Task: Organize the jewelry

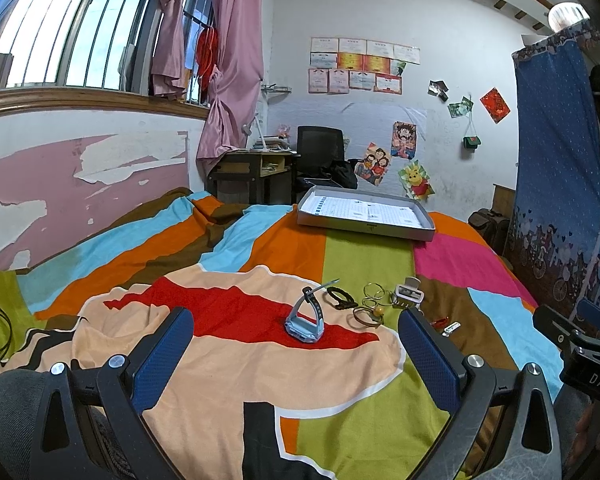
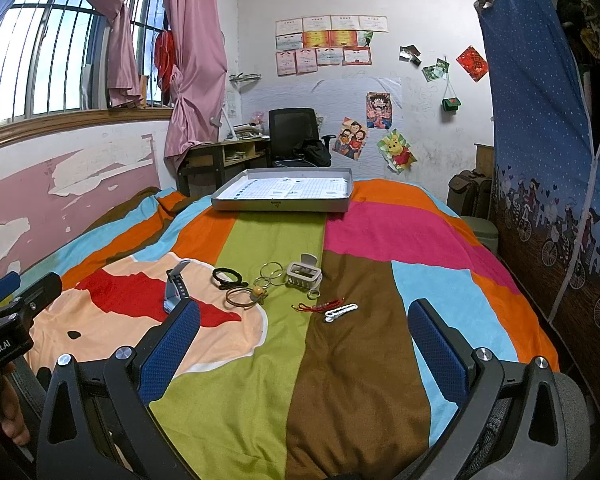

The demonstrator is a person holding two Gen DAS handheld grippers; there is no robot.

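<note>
Left gripper point(image 1: 296, 344) wide apart and empty above the bed point(image 1: 364, 400), blue watch point(image 1: 306, 316) just ahead between its fingers. Right gripper point(image 2: 304, 336) likewise spread and empty, white hair clip point(image 2: 341, 312) and red cord point(image 2: 318, 305) straight ahead, grey tray point(image 2: 280, 204) far beyond.

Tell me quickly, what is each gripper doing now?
Left gripper: open, holding nothing.
Right gripper: open, holding nothing.
</note>
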